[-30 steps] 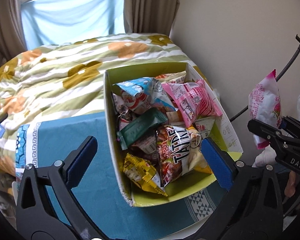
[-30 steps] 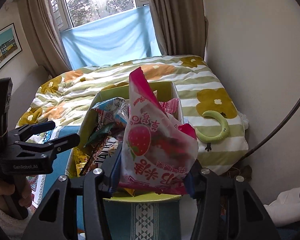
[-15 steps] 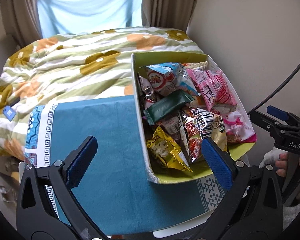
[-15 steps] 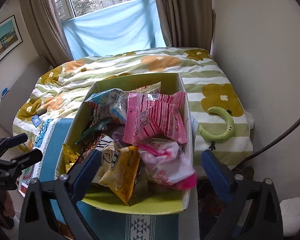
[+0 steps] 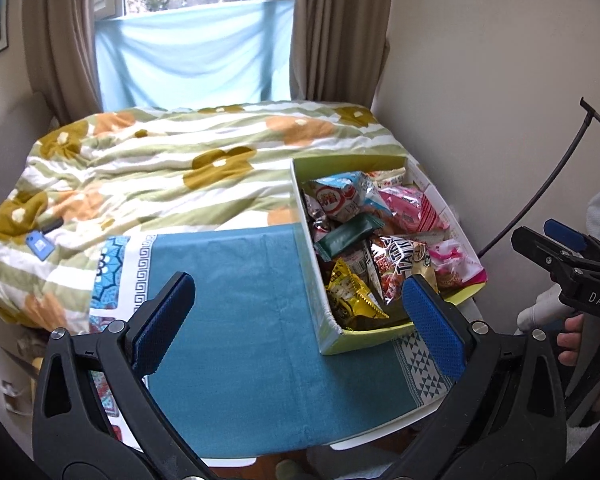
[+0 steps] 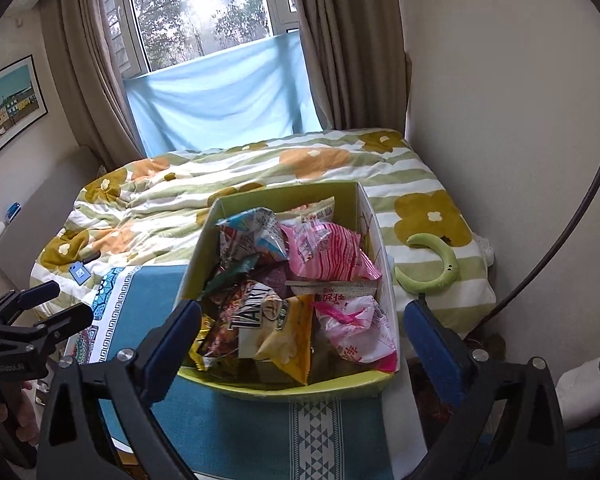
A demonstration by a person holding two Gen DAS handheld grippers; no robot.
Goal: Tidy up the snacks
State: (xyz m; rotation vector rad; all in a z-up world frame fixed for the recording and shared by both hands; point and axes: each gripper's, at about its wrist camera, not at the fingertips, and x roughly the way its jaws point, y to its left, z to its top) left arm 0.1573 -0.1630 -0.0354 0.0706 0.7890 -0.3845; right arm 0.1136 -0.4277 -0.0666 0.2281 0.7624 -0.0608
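Right gripper (image 6: 302, 330) spread wide, nothing between the blue pads (image 6: 434, 350), hanging over the near end of the snack box (image 6: 288, 390); jaws parted within the last second, pink strawberry packet (image 6: 358, 332) once clamped now lying loose in the box's near right corner. Left gripper (image 5: 296, 326) also gaping wide and empty, above the bare teal cloth (image 5: 240, 320), box off to its right. Seen from the right wrist, left gripper (image 6: 40, 314) at the far left edge, a hand beneath it.

Box: open-topped, green inside, long axis running from the near table edge away toward the bed (image 6: 260, 168), far end butting the flowered quilt. Crammed and heaped: packet crumpled, white and pink, flat-ish, long side slanting toward the near right wall; beside it a yellow bag (image 6: 288, 336) and a dark TAINI-lettered bag (image 6: 252, 312); further back a pink striped pack (image 6: 332, 252), a blue-white pack (image 6: 252, 228), a dark green bar (image 5: 348, 234).

Green crescent object (image 6: 432, 264) on the quilt, right of the box.
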